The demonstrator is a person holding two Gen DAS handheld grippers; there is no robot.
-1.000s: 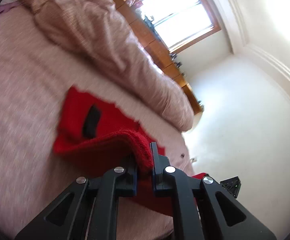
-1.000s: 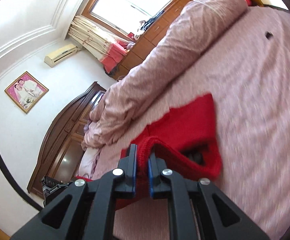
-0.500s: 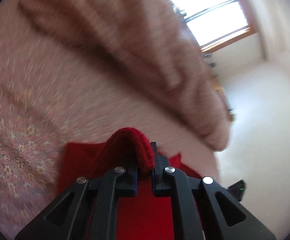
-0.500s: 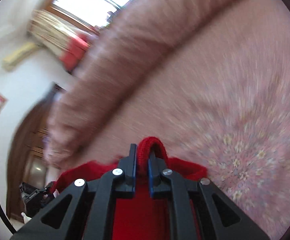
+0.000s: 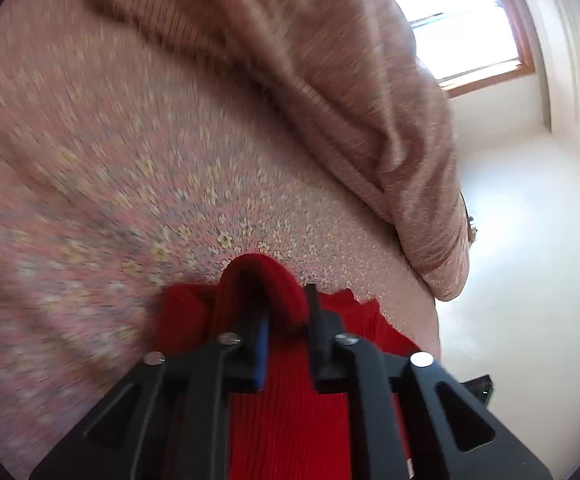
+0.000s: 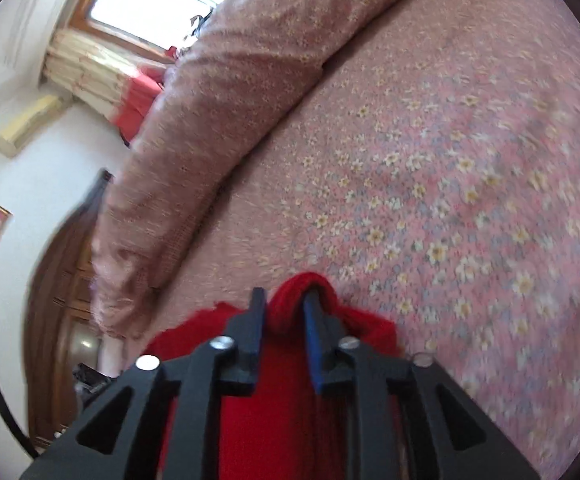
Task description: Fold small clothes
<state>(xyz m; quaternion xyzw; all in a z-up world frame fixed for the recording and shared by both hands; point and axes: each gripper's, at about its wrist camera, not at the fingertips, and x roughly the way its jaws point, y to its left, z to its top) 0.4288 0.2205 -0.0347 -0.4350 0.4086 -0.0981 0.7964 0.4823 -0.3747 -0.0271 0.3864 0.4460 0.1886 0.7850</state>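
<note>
A red knitted garment (image 5: 290,420) lies on the pink flowered bedsheet (image 5: 110,200) right under both grippers. My left gripper (image 5: 284,304) has a bunched fold of the red garment between its fingers, with the jaws slightly parted around it. My right gripper (image 6: 282,300) likewise has a fold of the same garment (image 6: 270,420) between its fingers, jaws slightly parted. Both grippers are low, close to the sheet (image 6: 450,180). Most of the garment is hidden under the grippers.
A rolled pink quilt (image 5: 330,80) lies along the far side of the bed; it also shows in the right wrist view (image 6: 218,100). A window (image 5: 470,20), white walls and a wooden wardrobe (image 6: 62,300) stand beyond the bed.
Both grippers swung the held edge over and down toward the sheet, folding the garment. The jaws of both have parted a little compared with before.
</note>
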